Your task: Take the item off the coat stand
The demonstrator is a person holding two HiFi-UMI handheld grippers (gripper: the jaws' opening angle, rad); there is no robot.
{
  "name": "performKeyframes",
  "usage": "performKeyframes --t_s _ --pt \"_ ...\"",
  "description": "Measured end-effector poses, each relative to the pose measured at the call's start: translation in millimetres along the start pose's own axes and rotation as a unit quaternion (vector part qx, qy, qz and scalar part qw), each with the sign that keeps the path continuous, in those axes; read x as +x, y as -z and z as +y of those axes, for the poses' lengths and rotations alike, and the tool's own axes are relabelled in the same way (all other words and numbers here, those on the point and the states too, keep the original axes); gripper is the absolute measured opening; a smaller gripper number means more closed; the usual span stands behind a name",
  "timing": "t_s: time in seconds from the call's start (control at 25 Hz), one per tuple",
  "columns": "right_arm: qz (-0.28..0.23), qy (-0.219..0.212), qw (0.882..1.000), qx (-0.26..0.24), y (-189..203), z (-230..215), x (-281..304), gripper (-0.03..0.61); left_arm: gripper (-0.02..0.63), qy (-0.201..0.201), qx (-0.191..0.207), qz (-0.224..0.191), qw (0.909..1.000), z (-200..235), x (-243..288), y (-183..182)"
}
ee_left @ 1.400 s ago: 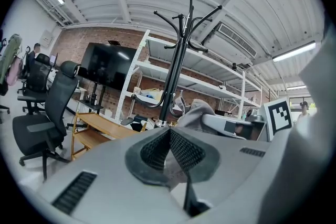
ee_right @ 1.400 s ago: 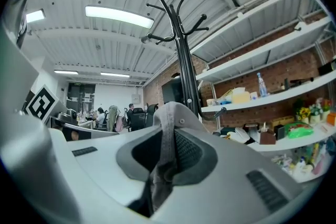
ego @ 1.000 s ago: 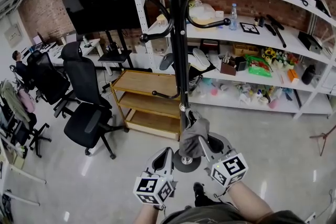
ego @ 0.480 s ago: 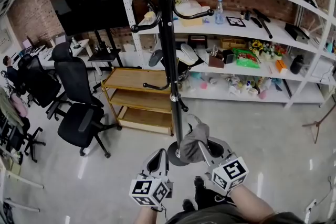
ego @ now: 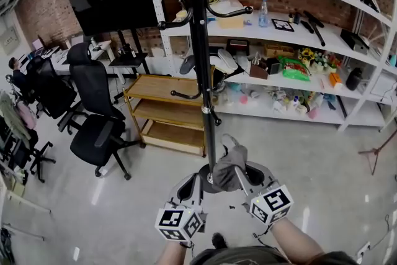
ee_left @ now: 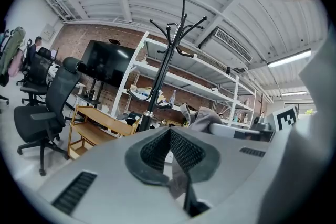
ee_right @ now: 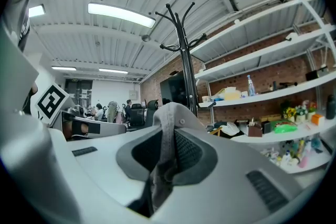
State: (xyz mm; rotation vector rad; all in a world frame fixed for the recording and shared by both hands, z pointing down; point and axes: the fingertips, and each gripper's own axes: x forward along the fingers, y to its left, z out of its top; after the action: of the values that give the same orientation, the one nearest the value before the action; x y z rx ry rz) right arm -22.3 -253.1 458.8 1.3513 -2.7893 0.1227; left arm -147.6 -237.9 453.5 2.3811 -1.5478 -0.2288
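The black coat stand [ego: 200, 71] rises ahead of me, its hooks bare; it also shows in the left gripper view as the coat stand [ee_left: 164, 73] and in the right gripper view as the coat stand [ee_right: 185, 55]. My right gripper [ego: 237, 172] is shut on a grey cap [ego: 228, 161], held low in front of the pole, clear of every hook. Grey cloth of the cap [ee_right: 167, 113] is pinched between the right gripper [ee_right: 168, 141] pads. My left gripper [ego: 190, 186] is beside it on the left, its pads together with nothing between them; the left gripper [ee_left: 169, 135] sees the cap [ee_left: 206, 116] to its right.
A wooden cart [ego: 166, 107] stands left of the stand. Black office chairs [ego: 98, 133] are farther left. White shelving [ego: 298, 31] full of small goods runs along the brick wall, with a dark screen [ego: 111, 0] at the back left.
The view has shifted, so the pole and its base sit slightly farther left and higher in the picture. Both grippers stay low in front with the cap still pinched in the right one.
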Motion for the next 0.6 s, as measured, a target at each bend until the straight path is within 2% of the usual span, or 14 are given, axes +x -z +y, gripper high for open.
performKeyframes --t_s 0.6 --pt "-0.005 -0.009 1.0 0.012 1.4 -16.7 -81.9 0.041 0.008 -0.01 0.015 -0.004 0.9998 -78.7 -29.5 14.3"
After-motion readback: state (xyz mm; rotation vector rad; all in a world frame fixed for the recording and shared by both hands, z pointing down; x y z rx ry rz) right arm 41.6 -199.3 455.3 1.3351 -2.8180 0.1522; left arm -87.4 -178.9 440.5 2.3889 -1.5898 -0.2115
